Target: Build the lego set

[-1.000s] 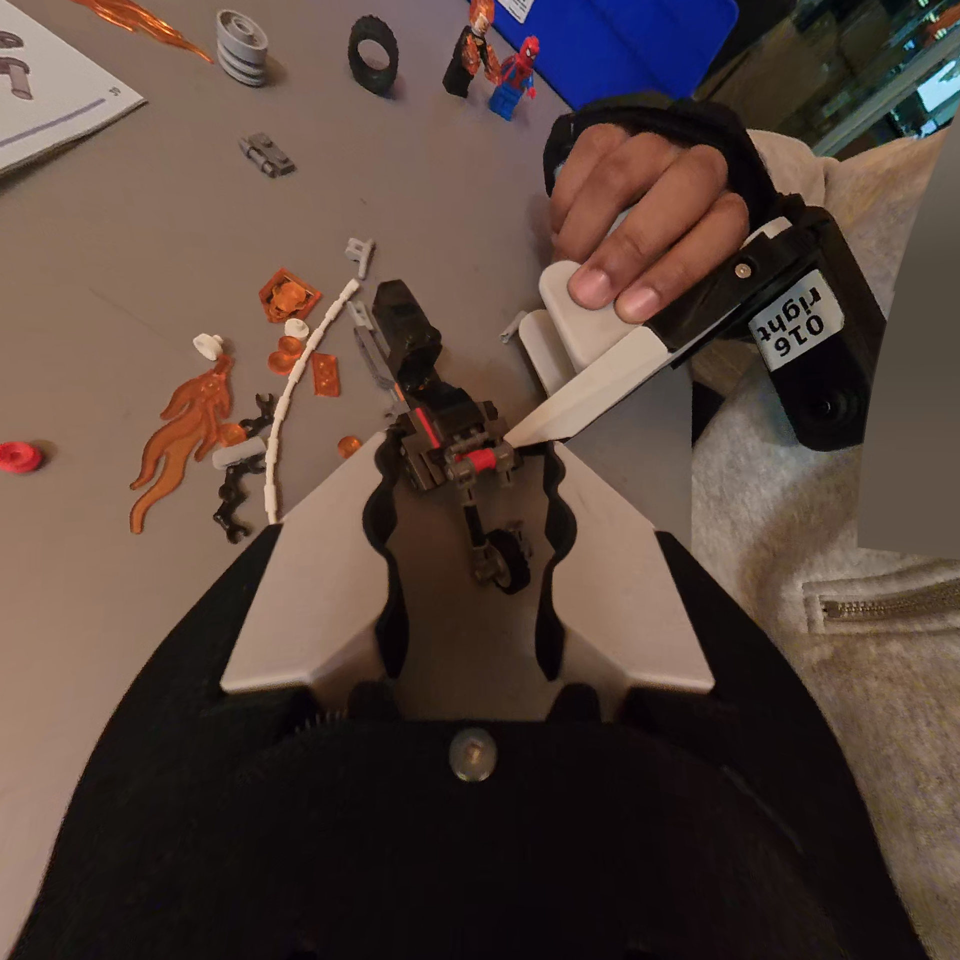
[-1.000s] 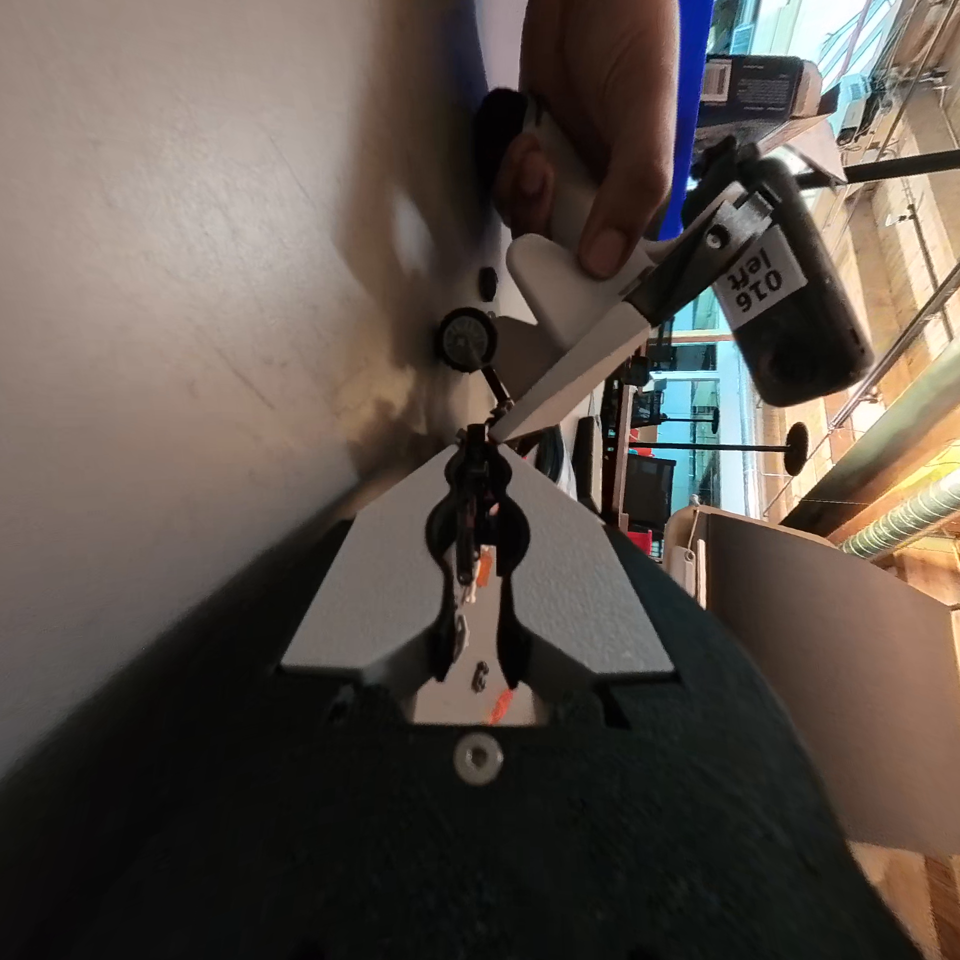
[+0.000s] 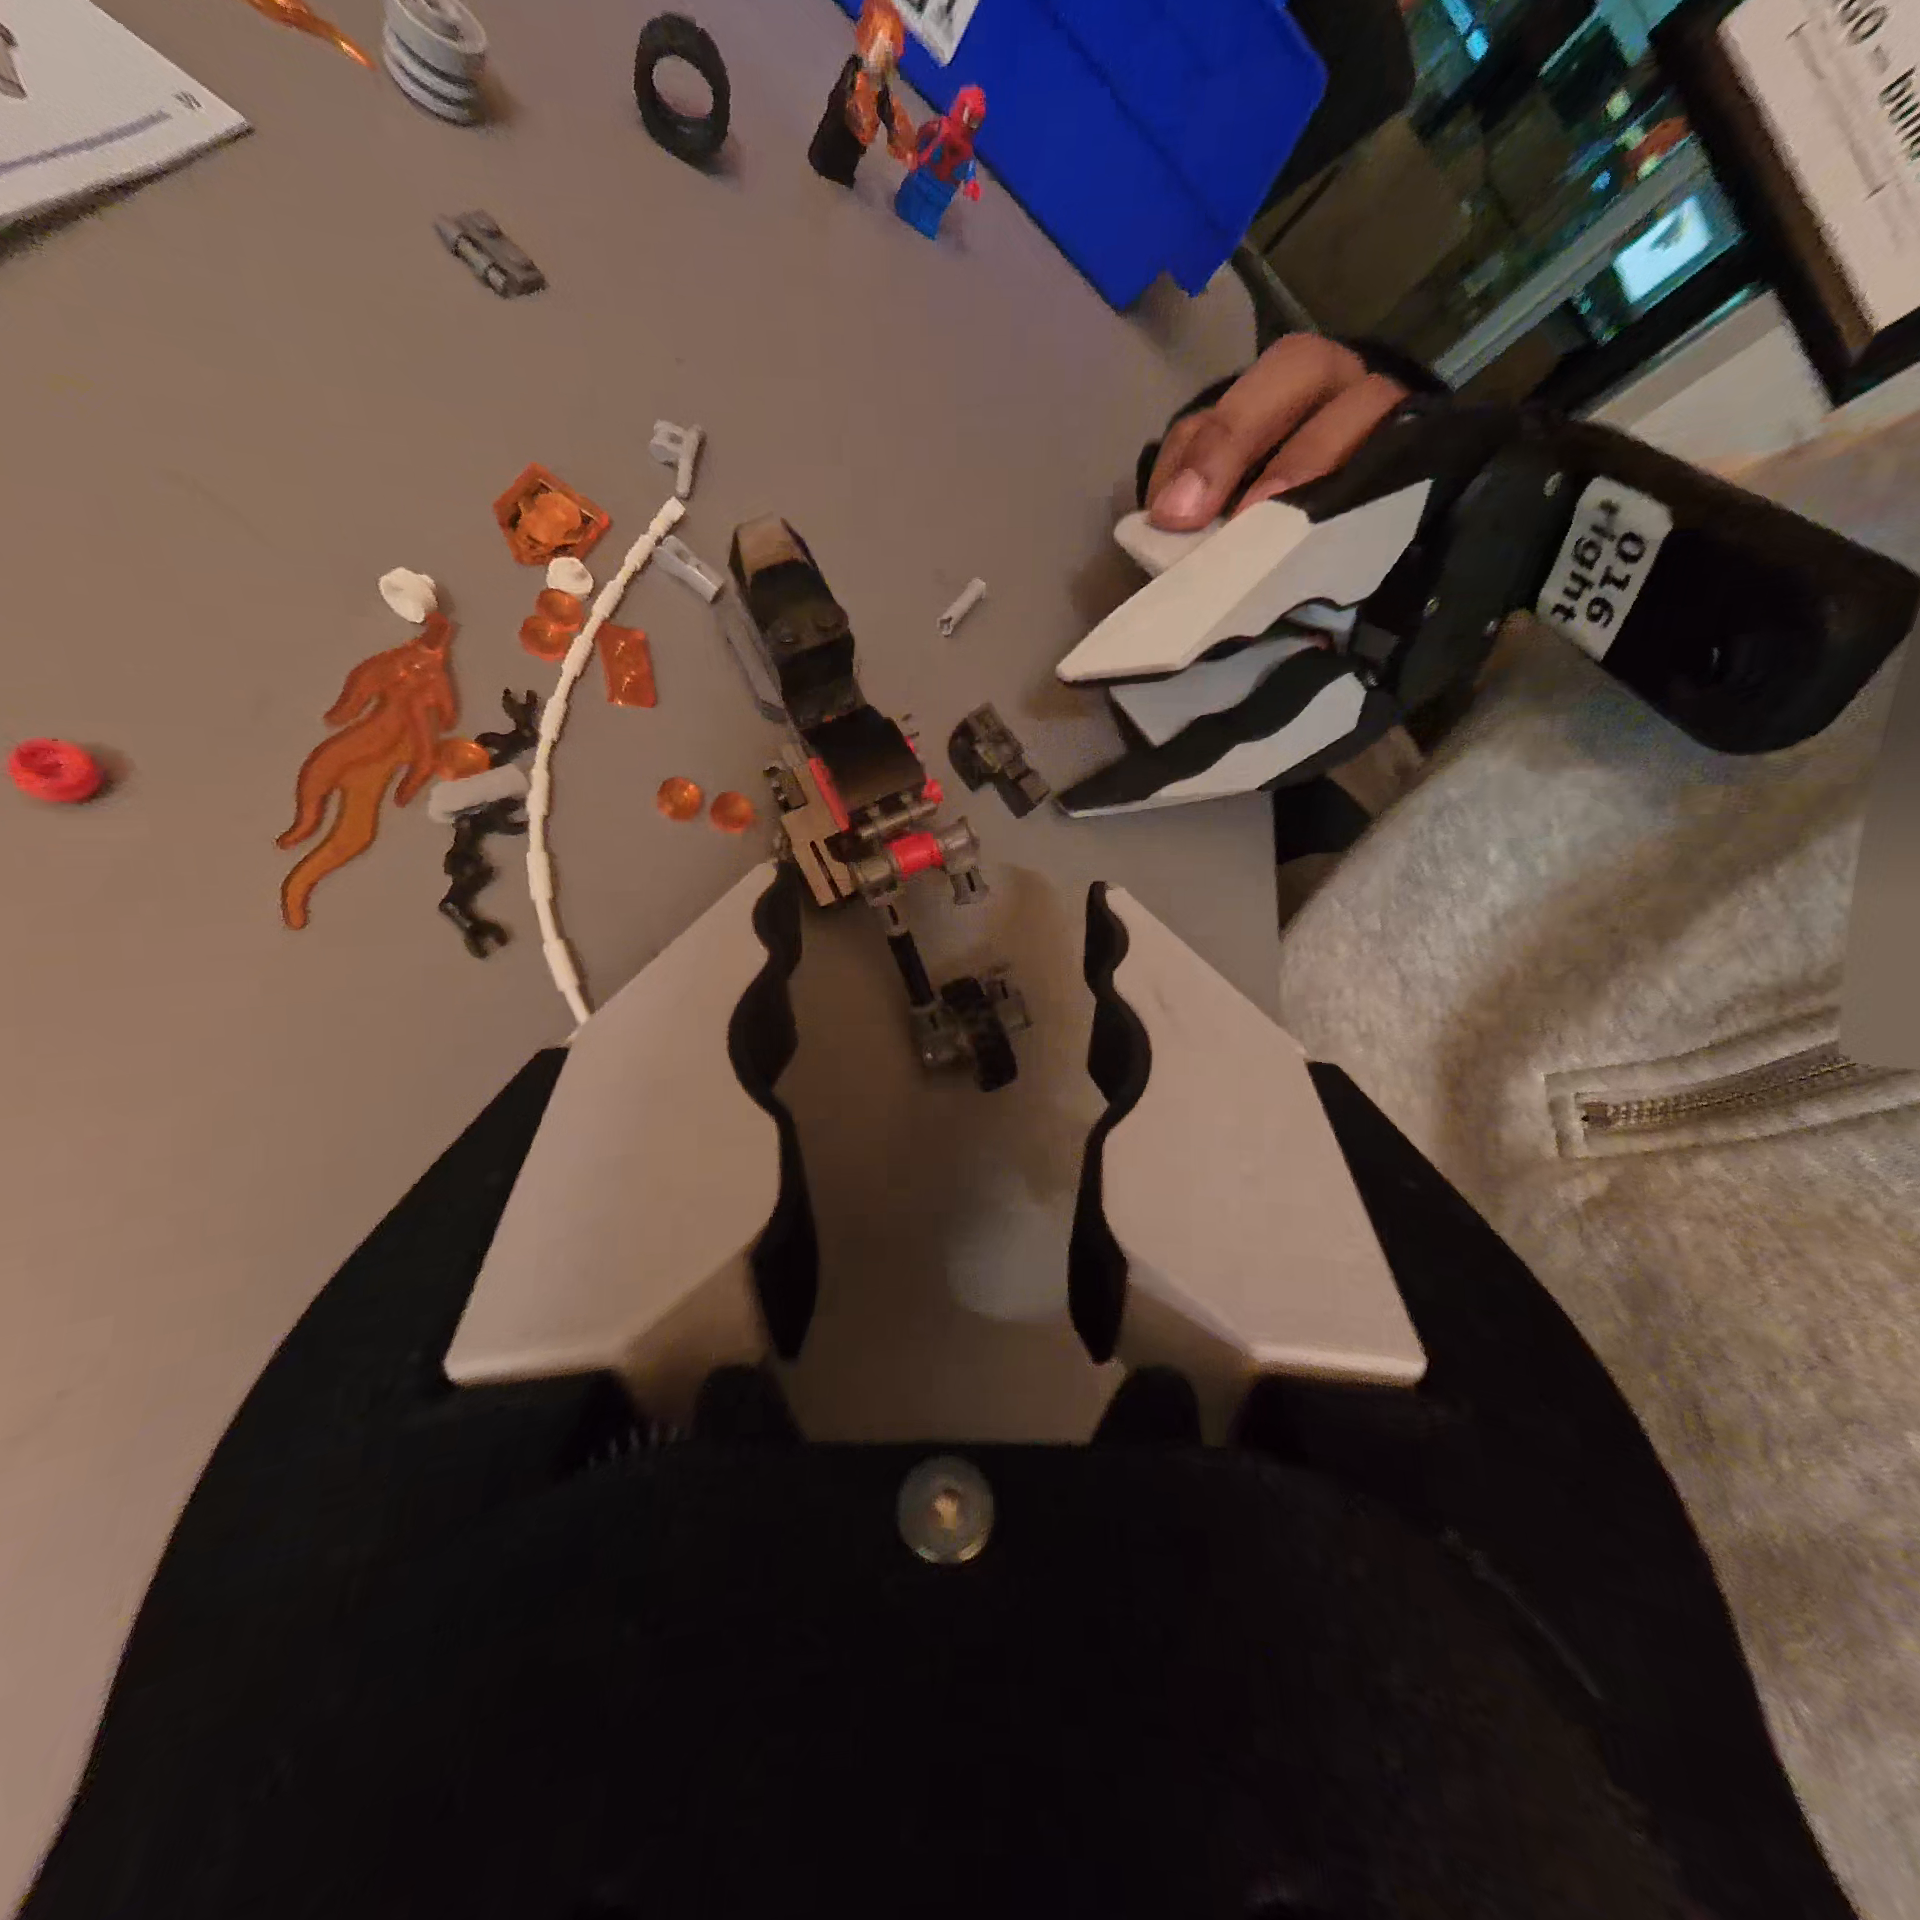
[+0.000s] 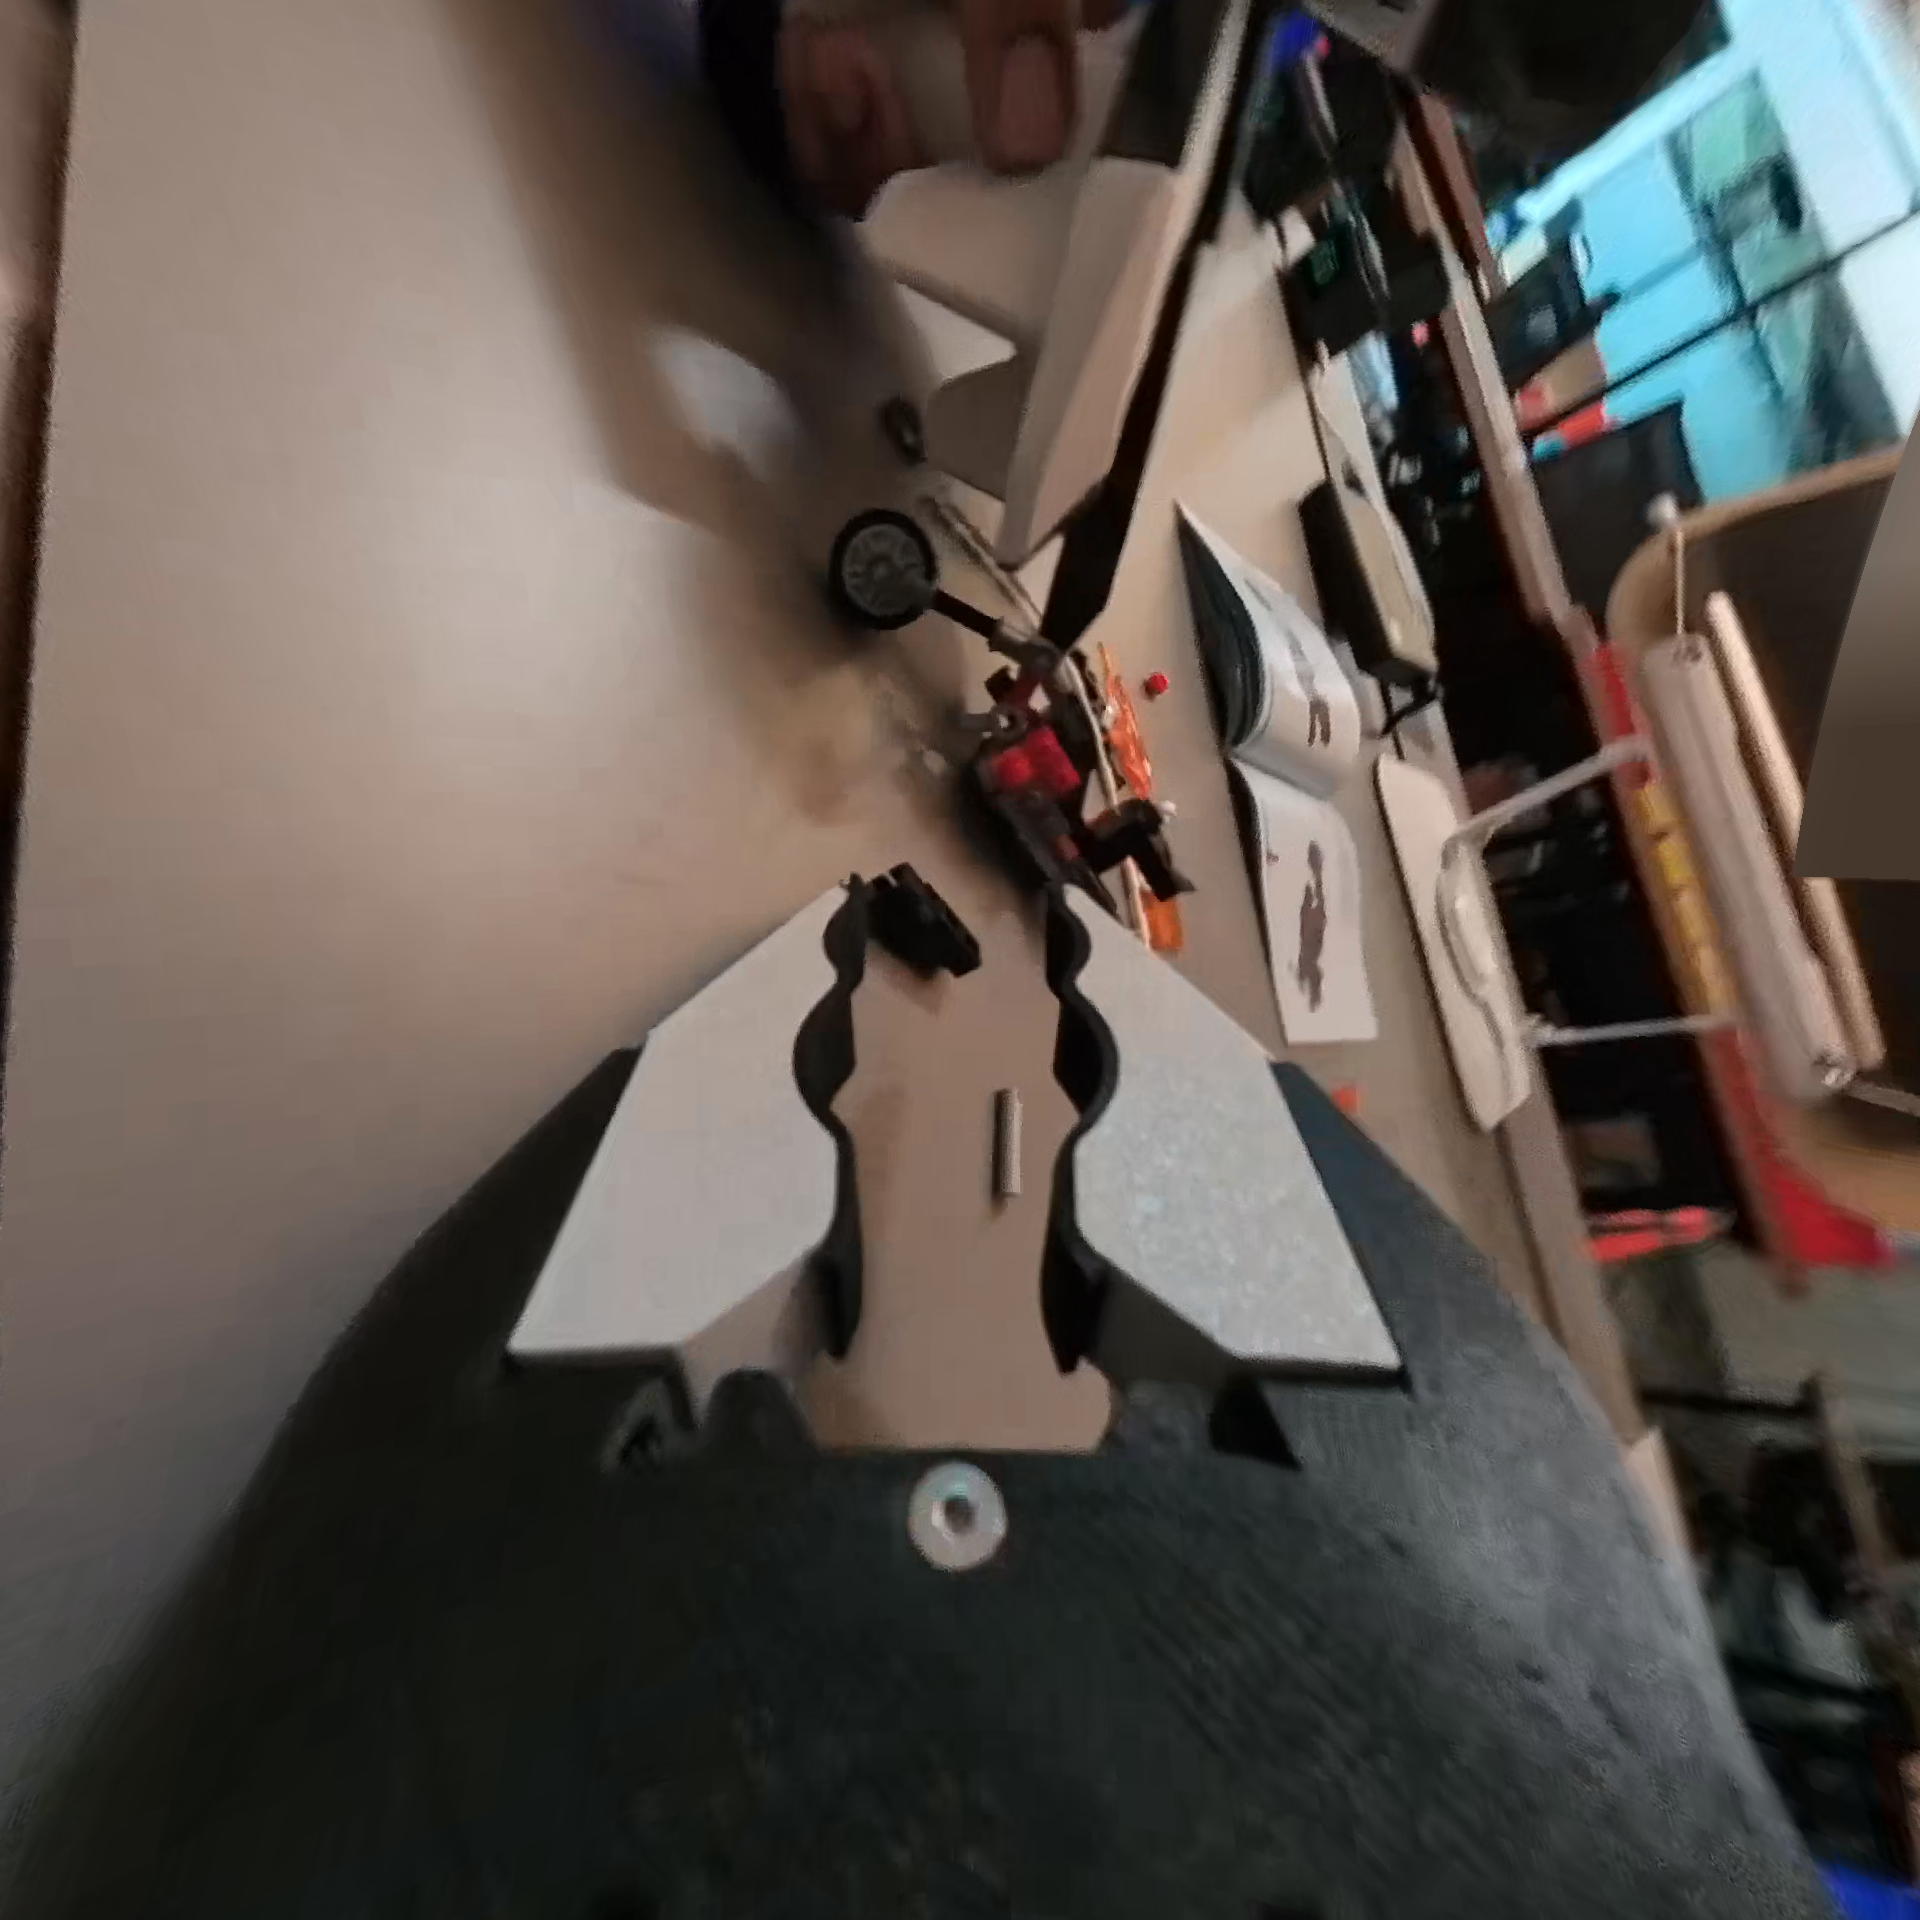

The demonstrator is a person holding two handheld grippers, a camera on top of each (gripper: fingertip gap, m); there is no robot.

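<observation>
Grey desk [image 3: 260,416] with a partly built lego motorcycle [image 3: 852,790] lying on its side near the desk's front edge, its small front wheel [image 3: 982,1044] on a black fork pointing toward the left wrist camera. The left gripper [image 3: 935,904] is released, its two fingers spread wide with the wheel and fork lying between them, the left finger's tip just beside the model's body. The right gripper [image 3: 1060,738] (held by a person's hand [image 3: 1257,436]) is likewise spread and grasps nothing; a small black piece [image 3: 992,758] lies on the desk just beside its lower fingertip, apart from the motorcycle, and in the right wrist view the same piece [image 4: 925,925] sits at the tip of the left finger. A short grey pin [image 3: 961,606] lies on the desk near the right gripper. Loose parts lie left of the model: an orange flame piece [image 3: 374,738], a white segmented chain [image 3: 582,727], a red round piece [image 3: 52,771], a black tyre [image 3: 681,91]. Two minifigures [image 3: 904,135] stand near a blue bin [image 3: 1122,135]. An instruction booklet [image 3: 83,114] lies at the far left.
</observation>
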